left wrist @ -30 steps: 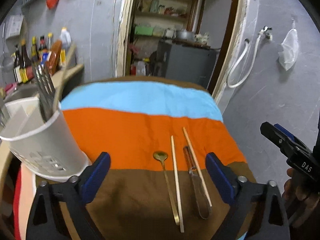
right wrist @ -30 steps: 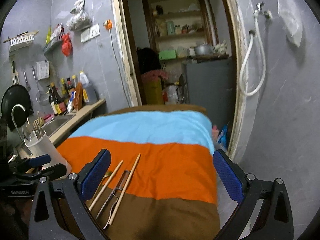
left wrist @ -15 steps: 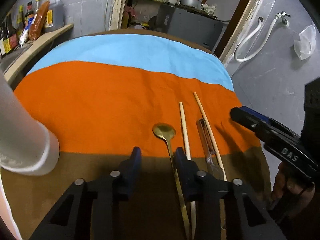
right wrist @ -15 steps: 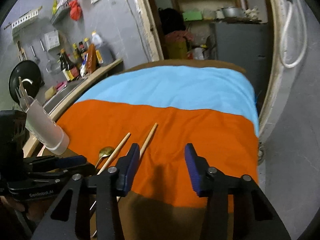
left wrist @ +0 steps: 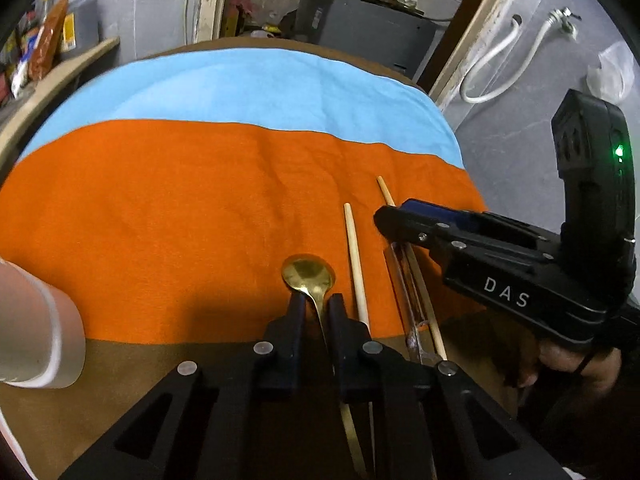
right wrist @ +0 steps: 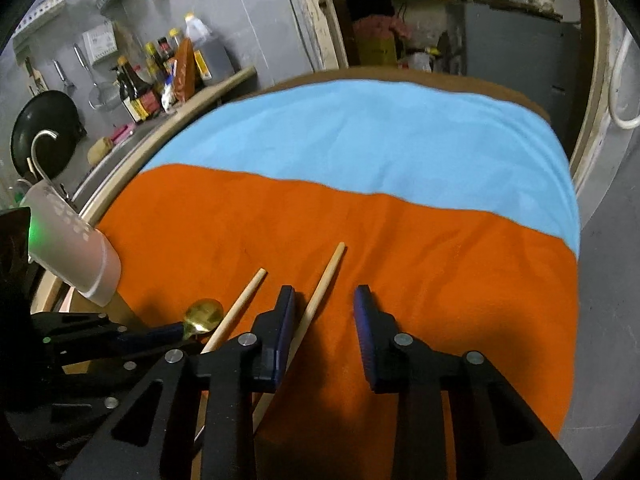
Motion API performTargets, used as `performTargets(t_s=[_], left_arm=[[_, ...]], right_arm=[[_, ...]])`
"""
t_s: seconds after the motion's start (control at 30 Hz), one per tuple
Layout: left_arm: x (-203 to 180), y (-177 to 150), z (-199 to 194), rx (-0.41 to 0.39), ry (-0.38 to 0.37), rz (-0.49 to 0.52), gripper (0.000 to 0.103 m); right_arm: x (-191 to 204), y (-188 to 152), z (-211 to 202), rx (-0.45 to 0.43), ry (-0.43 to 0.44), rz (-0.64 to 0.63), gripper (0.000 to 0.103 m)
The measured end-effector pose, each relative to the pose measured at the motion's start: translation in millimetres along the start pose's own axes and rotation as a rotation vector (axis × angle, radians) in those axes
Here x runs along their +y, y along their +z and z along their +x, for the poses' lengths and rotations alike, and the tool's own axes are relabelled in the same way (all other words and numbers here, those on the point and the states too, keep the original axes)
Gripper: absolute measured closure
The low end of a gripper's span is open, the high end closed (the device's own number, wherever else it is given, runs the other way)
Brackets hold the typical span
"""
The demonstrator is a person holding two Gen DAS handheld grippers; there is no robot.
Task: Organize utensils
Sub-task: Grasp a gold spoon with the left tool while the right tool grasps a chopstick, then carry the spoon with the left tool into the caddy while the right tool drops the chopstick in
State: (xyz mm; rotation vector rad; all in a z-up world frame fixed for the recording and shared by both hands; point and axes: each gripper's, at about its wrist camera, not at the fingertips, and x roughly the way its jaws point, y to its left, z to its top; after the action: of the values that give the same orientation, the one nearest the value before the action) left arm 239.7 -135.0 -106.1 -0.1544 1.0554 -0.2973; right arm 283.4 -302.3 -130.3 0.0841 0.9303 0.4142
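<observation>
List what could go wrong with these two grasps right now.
1. The left gripper pinches the gold spoon at its thin neck, so it may pivot or slip when lifted.
2. The right gripper straddles only one chopstick; the other chopstick would stay on the cloth.

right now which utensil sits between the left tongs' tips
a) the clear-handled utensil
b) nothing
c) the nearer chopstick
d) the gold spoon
d: the left tongs are closed to a narrow gap around the neck of the gold spoon, just below its bowl, while both chopsticks lie off to the right.
</observation>
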Motion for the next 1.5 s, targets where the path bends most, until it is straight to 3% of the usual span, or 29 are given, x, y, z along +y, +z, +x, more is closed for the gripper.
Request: performTargets(t_s=[0.27, 0.33, 0.37, 0.53, 0.7, 0.83, 1.03, 1.23, 1.5], left_arm=[[-1.4, 7.4, 3.8, 0.041, 0.01, 0.007, 0.095], [-1.8, 7.8, 2.9, 0.041, 0.007, 0.003, 0.097], [-1.1, 7.7, 1.9, 0.042, 0.0, -0.007, 0.098], [-3.3, 1.6, -13.0, -0.003, -0.021, -0.003, 0.1], [-3.9, -5.0, -46.1, -0.111, -0.043, 0.014, 0.1], [-7.9, -13.1, -80.0, -0.214, -0.07, 0.044, 0.1], [-11.2, -22.5, -129.7, -0.347, -0.083, 0.099, 0.1], [2.2, -22.2, -173.4, -0.436, -0.088, 0.122, 0.1], [33.4, -19.9, -222.5, -0.522, -0.073, 0.115, 0.1]], right_arm=[[2.6, 20.6, 17.7, 0.104, -0.034, 0.041, 0.076], [9.9, 22.6, 20.0, 0.13, -0.072, 0.021, 0.081], [10.6, 23.2, 20.4, 0.135, -0.09, 0.036, 0.092], [1.3, 17.3, 14.7, 0.124, -0.037, 0.142, 0.098], [-10.4, -2.0, -16.0, 0.003, 0.022, 0.24, 0.098], [-8.0, -17.9, -53.9, -0.154, 0.061, 0.278, 0.098], [26.4, -35.3, -106.1, -0.392, 0.113, 0.243, 0.098], [59.1, -36.9, -143.9, -0.526, 0.124, 0.196, 0.098], [125.5, -15.7, -178.3, -0.632, 0.101, 0.086, 0.098]])
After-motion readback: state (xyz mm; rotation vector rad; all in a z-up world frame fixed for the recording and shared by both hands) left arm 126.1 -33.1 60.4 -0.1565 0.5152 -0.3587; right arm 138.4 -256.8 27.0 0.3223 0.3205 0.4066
